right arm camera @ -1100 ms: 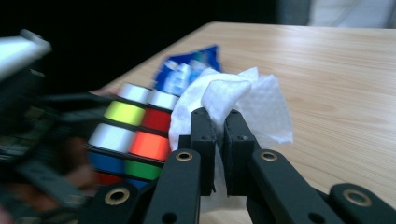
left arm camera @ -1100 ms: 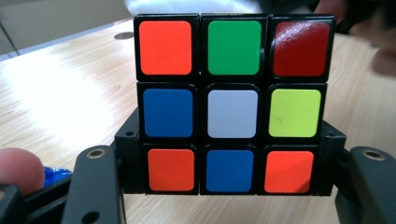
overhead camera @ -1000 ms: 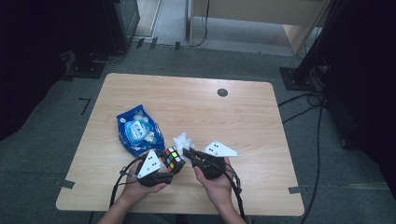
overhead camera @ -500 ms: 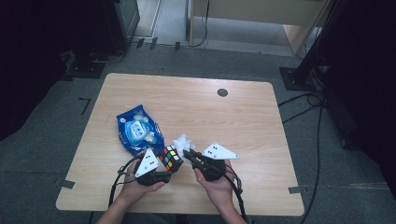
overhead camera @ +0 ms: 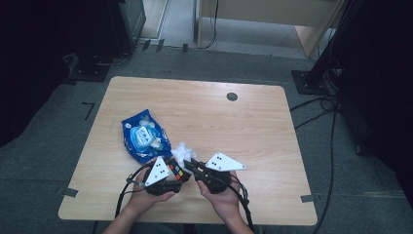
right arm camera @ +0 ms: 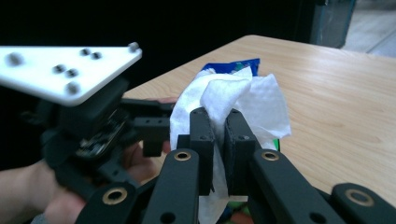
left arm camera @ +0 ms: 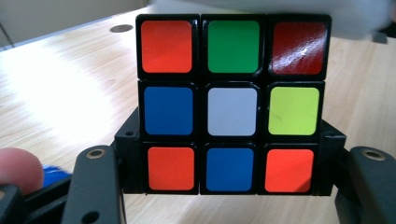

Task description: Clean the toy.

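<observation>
Nine glossy stickers, orange, green, red, blue, white and yellow, face the left gripper [overhead camera: 171, 176], whose fingers clamp the cube [left arm camera: 232, 103] near the bench's [overhead camera: 253, 122] front edge. Right gripper [right arm camera: 218, 140] fingers pinch a soft crumpled white wipe [right arm camera: 243, 100]. Bare wood lies open beyond the blue packet [overhead camera: 144, 136].

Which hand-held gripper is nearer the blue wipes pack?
Left. The left hand-held gripper, clamping the cube, sits just below the pack. The right hand-held gripper, pinching a wipe, is farther right.
</observation>
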Motion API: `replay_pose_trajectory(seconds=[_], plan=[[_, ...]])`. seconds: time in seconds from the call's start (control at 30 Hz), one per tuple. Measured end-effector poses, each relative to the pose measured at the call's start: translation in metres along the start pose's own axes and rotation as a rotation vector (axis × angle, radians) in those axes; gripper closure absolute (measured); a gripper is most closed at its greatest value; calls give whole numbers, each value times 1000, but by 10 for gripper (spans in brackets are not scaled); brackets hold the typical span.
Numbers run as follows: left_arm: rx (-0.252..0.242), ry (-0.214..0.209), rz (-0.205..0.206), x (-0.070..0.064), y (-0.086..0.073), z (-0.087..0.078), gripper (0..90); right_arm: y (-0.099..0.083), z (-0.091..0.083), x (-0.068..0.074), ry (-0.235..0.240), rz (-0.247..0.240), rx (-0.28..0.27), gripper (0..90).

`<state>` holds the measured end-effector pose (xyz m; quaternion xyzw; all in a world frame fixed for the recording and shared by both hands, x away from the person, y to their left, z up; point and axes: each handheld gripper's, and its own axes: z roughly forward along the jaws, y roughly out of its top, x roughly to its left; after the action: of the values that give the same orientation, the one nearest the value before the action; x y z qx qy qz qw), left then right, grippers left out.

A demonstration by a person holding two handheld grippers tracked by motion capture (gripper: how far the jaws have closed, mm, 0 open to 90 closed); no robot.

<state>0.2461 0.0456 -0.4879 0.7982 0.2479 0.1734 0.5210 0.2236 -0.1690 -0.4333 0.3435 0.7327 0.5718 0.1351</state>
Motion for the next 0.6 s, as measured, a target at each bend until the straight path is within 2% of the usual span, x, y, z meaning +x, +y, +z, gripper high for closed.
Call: replay_pose_trajectory(seconds=[0.1,0.2,0.27,0.37,0.4,0.5,0.6], plan=[[-16,11,-23,7,0,-5,341,-1,-1,-5,-23,-1,11,848],[-33,15,-39,12,1,-9,341,-6,-2,-19,-76,40,33,846],[-40,16,-44,13,1,-10,341,-11,-2,-30,-130,59,65,846],[-36,17,-39,12,1,-9,341,-21,-2,-47,-242,30,113,847],[-35,19,-36,12,1,-8,341,-25,-2,-55,-276,50,131,847],[-31,17,-39,12,0,-7,341,-34,-4,-69,-339,73,152,848],[-22,18,-37,12,0,-5,341,-39,-4,-77,-365,80,170,828]])
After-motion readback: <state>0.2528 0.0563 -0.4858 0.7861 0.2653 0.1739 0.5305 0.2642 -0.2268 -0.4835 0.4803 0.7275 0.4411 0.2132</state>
